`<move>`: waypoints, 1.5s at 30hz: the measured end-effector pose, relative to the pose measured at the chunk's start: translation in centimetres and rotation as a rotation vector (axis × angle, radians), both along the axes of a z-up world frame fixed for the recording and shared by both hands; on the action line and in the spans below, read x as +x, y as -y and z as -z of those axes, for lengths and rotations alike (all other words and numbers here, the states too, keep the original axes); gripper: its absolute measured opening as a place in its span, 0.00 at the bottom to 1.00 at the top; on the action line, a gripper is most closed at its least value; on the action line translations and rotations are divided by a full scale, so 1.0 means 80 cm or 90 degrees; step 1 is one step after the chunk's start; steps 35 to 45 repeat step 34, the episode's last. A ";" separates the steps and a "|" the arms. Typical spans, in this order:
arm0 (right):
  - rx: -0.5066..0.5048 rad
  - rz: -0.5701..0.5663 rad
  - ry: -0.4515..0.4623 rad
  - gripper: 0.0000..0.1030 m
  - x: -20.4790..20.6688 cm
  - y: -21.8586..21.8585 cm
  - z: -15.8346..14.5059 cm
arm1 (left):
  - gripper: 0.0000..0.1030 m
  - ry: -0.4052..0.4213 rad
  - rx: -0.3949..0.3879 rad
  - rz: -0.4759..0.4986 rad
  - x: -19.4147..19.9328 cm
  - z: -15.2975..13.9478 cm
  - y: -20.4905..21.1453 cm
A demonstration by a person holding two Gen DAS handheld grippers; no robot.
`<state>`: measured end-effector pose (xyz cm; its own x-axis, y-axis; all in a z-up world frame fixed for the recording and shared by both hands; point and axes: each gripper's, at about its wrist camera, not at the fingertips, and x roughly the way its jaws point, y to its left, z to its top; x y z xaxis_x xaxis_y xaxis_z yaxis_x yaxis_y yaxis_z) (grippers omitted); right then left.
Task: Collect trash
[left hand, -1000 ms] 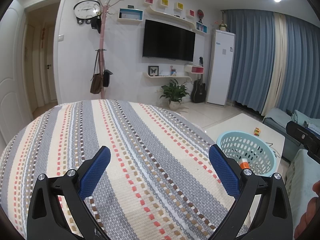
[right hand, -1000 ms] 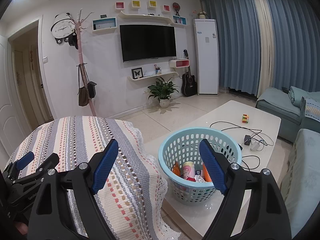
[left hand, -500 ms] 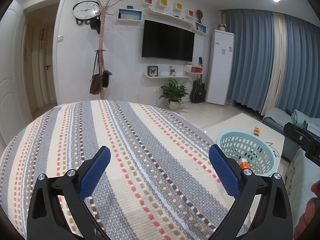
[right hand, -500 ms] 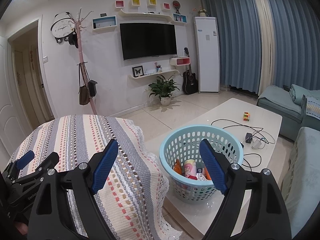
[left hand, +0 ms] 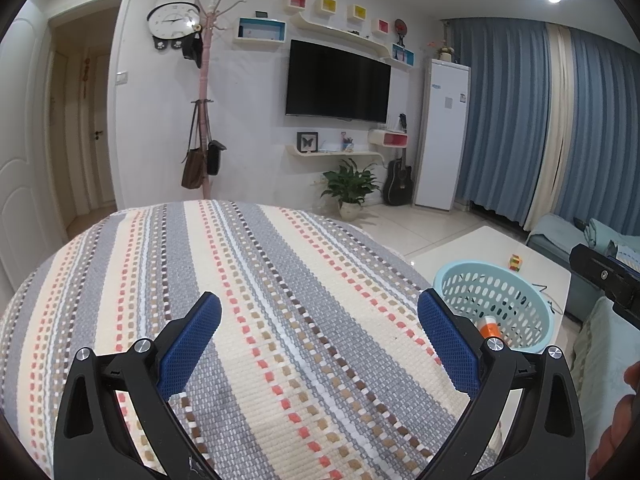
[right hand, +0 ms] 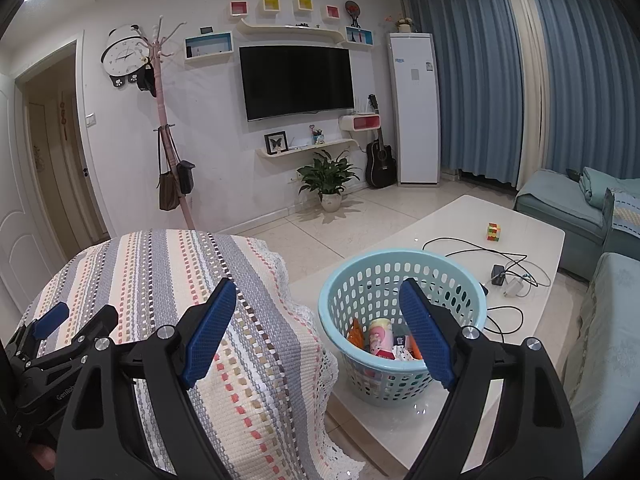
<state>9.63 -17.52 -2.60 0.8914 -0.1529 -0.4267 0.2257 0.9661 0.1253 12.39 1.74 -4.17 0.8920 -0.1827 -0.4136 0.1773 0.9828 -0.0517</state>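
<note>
Our left gripper hovers over the woven striped blanket, ribbed blue pads spread wide, nothing between them. Our right gripper gapes just as wide and empty above the pale blue perforated plastic basket. We see the colourful trash packets piled inside it on the glossy white coffee table.

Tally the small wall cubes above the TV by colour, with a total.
Red wall cubes: 2
Yellow wall cubes: 2
Total: 4
</note>
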 end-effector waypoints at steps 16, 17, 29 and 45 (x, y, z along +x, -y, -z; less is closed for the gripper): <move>0.014 -0.003 0.011 0.77 -0.017 0.000 -0.022 | 0.93 0.029 0.035 -0.042 -0.061 -0.029 0.009; 0.015 -0.005 0.014 0.77 -0.019 -0.001 -0.024 | 0.93 0.032 0.036 -0.041 -0.065 -0.032 0.009; 0.009 -0.017 0.039 0.77 -0.037 -0.011 -0.042 | 0.93 0.019 0.028 -0.058 -0.086 -0.050 0.000; 0.004 -0.024 0.040 0.77 -0.039 -0.016 -0.045 | 0.93 0.025 0.025 -0.076 -0.092 -0.057 -0.013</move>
